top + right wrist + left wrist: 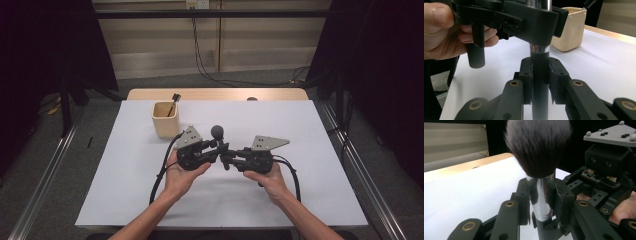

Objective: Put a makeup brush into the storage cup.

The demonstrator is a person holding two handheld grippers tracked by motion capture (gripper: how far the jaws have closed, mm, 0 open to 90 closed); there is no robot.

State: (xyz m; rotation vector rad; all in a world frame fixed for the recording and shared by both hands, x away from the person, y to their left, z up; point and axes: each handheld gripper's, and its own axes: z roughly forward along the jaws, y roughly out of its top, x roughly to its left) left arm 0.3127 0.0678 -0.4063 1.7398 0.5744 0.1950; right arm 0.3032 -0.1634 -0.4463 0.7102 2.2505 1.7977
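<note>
A makeup brush [217,132] with a dark, grey-tipped head, a chrome ferrule and a black handle stands upright over the middle of the white table cover [310,150]. My left gripper [220,146] is shut on it. In the left gripper view its pads press on the chrome ferrule just under the bristles [537,147]. My right gripper [226,159] faces it from the right and is shut on the brush's black handle [539,100], just below the left gripper's jaws. The two grippers point at each other, almost touching.
A pale wooden cup [165,119] stands at the back left of the cover, with a thin dark-tipped stick [173,102] leaning out of it. A small dark object [252,99] lies at the far wooden table edge. Cables trail from both grippers toward the person.
</note>
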